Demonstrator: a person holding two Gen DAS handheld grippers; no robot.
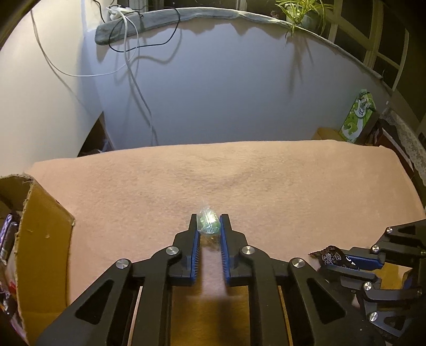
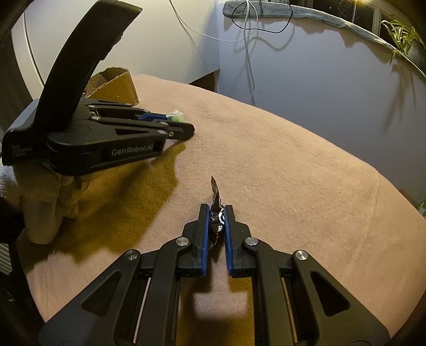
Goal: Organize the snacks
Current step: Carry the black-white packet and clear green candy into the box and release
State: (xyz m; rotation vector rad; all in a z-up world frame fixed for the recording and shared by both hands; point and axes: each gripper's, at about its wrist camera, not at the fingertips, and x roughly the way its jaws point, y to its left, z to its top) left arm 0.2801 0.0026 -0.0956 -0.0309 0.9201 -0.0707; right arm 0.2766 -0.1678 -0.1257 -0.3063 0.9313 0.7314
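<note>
My left gripper (image 1: 208,218) is shut on a small clear-wrapped green candy (image 1: 208,222), held just above the pink cloth. It also shows in the right wrist view (image 2: 179,122), with the green candy (image 2: 177,116) at its tips. My right gripper (image 2: 217,209) is shut on a dark brown wrapped candy (image 2: 217,213) whose crimped end sticks up past the fingertips. In the left wrist view the right gripper (image 1: 346,262) sits low at the right, with the dark candy (image 1: 331,256) in it. A cardboard box (image 1: 40,239) with dark snack packets inside stands at the left.
The pink cloth (image 1: 239,181) covers the table. The cardboard box (image 2: 117,85) shows behind the left gripper. Cables (image 1: 133,66) hang down the wall behind. A green patterned bag (image 1: 358,117) stands off the table's far right corner. A plant (image 1: 300,13) sits on the ledge.
</note>
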